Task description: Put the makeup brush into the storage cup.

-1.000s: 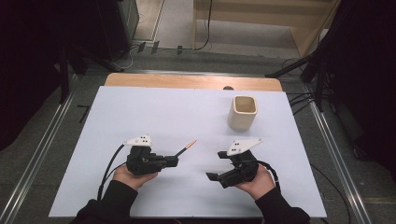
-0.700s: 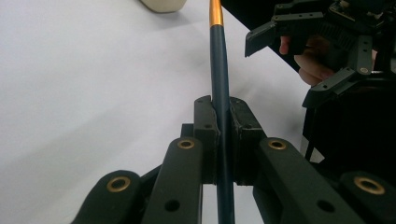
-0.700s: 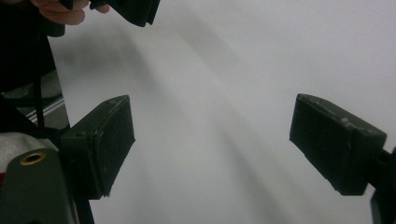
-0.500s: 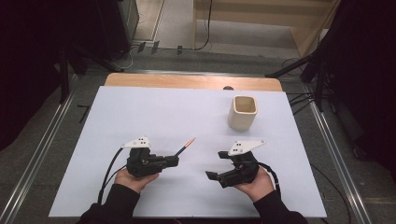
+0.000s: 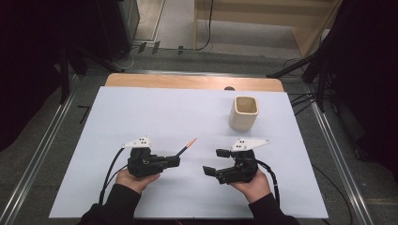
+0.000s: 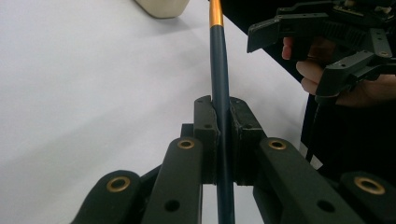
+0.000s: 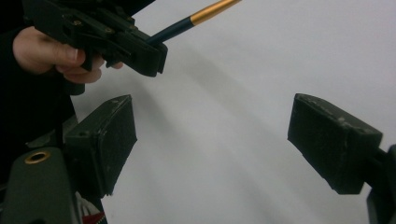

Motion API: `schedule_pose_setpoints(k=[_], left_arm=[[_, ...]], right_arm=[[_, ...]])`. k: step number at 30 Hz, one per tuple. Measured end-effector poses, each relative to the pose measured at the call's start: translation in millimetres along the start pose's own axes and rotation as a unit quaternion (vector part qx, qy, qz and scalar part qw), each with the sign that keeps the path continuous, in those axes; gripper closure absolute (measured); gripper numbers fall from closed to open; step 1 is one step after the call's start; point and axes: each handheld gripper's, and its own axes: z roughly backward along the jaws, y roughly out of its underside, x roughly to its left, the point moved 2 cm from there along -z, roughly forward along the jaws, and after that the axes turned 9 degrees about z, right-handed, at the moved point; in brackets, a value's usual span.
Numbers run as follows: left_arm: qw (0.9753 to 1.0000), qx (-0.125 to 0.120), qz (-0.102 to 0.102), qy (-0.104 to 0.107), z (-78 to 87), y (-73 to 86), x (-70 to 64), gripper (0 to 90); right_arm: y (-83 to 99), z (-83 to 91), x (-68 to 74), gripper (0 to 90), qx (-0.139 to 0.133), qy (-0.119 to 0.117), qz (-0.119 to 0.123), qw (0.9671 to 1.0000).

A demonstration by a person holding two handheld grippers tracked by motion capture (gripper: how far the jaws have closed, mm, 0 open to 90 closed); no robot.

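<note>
- The left gripper (image 5: 176, 161) sits at the near left of the white table (image 5: 141, 112), held in the person's left hand (image 5: 133, 178); its jaws are pressed together on a dark pen (image 5: 187, 146) with an orange-gold tip.
- In the left gripper view the pen's dark shaft (image 6: 220, 74) runs straight up between the two closed pads, and its gold band sits at the top edge of the frame.
- From above, the pen sticks out of the jaws toward the far right, tip raised and pointing roughly at the cup, well short of it.
- The right gripper (image 5: 217, 161) is at the near right, in the person's right hand (image 5: 253, 183), its jaws spread wide apart with nothing between them; the right gripper view shows bare table between the two pads (image 7: 105, 140).
- The beige cup (image 5: 244, 112) stands upright at the far right of the table, beyond the right gripper; its open mouth looks empty from above.
- Compared with a second ago, both grippers lie slightly nearer the person, and the pen's tip has pulled back with the left one; the cup has not moved.
- A wooden strip (image 5: 192, 82) shows along the table's far edge; nothing lies on the table between pen tip and cup.
</note>
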Motion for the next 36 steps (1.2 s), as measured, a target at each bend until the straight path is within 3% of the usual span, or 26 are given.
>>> schedule_pose_setpoints(k=[14,17,24,36], left_arm=[[0.9999,-0.010,-0.001,0.006,-2.2,1.5,-3.8,84.0],[0.9999,-0.012,-0.002,0.009,-2.5,1.7,-5.7,84.0],[0.9997,-0.008,0.009,0.021,-5.1,3.5,-5.3,84.1],[0.9995,-0.012,0.017,0.025,-7.9,5.3,-4.8,84.1]], right_arm=[[-7.7,-16.9,6.3,21.8,-0.039,0.006,-0.042,0.9984],[-8.7,-20.0,7.4,22.5,-0.042,-0.008,-0.065,0.9970],[-8.8,-20.3,5.7,23.8,-0.056,-0.009,-0.079,0.9953],[-9.5,-26.4,7.4,25.5,-0.076,-0.004,-0.095,0.9926]])
